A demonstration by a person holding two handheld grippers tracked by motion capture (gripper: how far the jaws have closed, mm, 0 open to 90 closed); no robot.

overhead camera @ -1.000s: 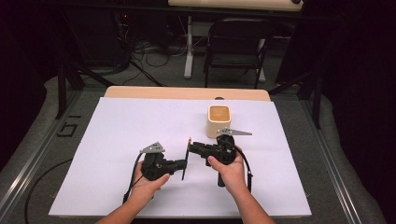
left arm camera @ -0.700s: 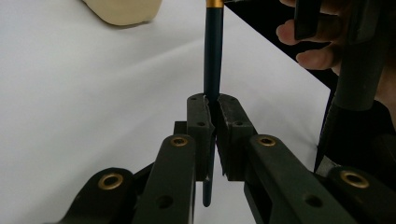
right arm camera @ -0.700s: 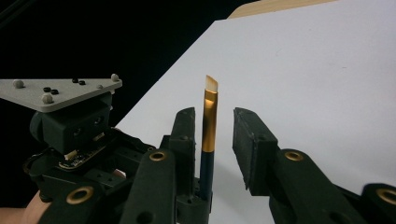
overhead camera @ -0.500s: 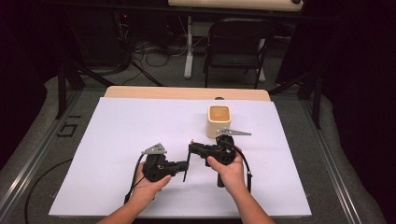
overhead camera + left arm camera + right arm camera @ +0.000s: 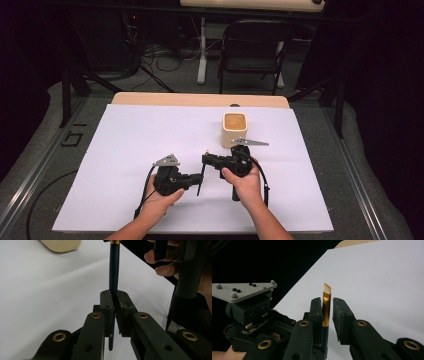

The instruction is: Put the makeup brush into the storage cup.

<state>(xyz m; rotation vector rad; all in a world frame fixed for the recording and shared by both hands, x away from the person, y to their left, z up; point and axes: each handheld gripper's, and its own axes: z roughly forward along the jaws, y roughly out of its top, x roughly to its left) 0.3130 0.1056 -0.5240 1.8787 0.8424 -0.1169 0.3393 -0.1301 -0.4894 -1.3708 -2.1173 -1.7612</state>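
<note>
A thin brush [image 5: 114, 270] with a dark teal handle, a gold ferrule [image 5: 326, 307] and a slanted pale tip stands upright between the two grippers. My left gripper [image 5: 113, 293] is shut on the handle, low on the table's near middle [image 5: 200, 178]. My right gripper [image 5: 327, 300] faces it from the right [image 5: 205, 160]. Its jaws have just been closing around the ferrule. The ferrule lies against one pad and a gap shows at the other. A hand holds each gripper.
A beige square cup [image 5: 234, 129] stands just behind the right gripper, on the white sheet [image 5: 125, 150] that covers the table. A folding chair [image 5: 252, 45] and cables lie beyond the far edge. Cables trail from both grippers toward the near edge.
</note>
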